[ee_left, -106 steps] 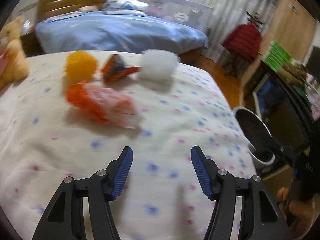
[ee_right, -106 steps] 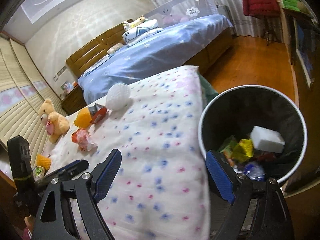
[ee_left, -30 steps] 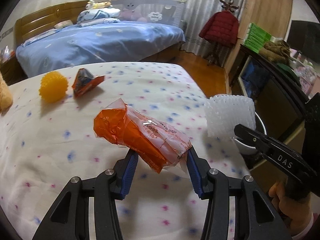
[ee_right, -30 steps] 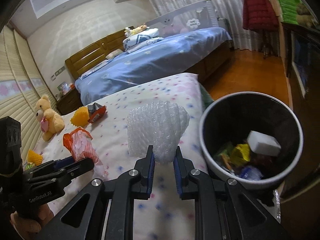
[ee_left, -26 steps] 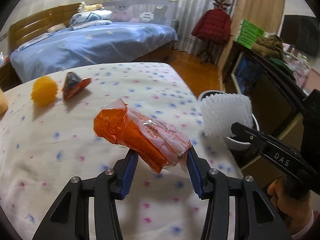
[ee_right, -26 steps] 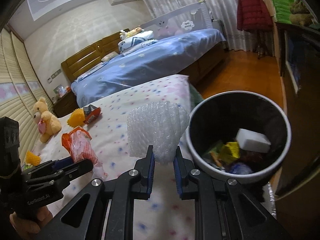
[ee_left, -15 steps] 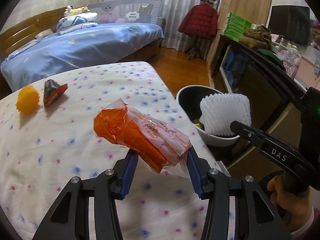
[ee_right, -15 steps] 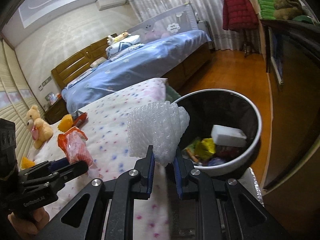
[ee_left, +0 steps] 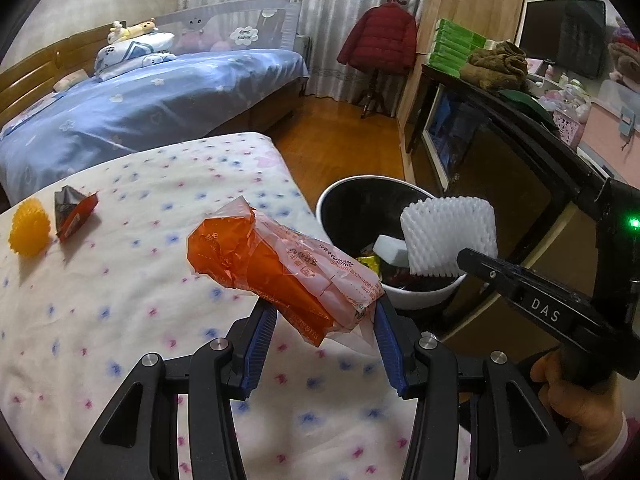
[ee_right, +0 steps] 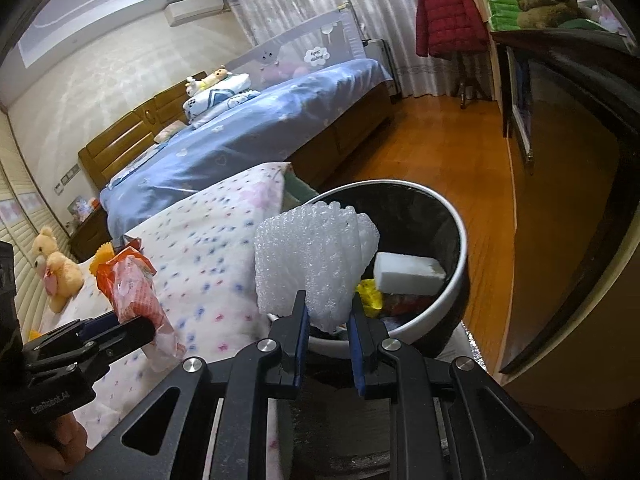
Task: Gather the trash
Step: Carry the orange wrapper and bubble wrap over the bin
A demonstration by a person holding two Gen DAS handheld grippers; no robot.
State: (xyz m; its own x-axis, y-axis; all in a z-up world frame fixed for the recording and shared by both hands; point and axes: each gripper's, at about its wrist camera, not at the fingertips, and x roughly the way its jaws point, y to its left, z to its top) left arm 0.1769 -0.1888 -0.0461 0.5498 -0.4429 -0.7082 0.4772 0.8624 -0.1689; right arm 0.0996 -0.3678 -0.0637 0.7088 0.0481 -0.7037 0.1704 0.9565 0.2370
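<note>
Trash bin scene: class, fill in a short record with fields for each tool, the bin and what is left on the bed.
left tool: shut on orange wrapper, above the bed
right tool: shut on white foam net, at the bin's rim
bin: on the floor beside the bed, holding a white block and wrappers
left on bed: yellow ball, red wrapper

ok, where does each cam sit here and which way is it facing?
Left wrist: on the left gripper, angled down over the bed toward the bin; own jaws clamp the orange wrapper; the right gripper and hand show at right.
Right wrist: on the right gripper, looking down at the bin; own jaws clamp the foam net; the left gripper shows at left.
Shared: bin, both trash pieces, both beds, red coat.
</note>
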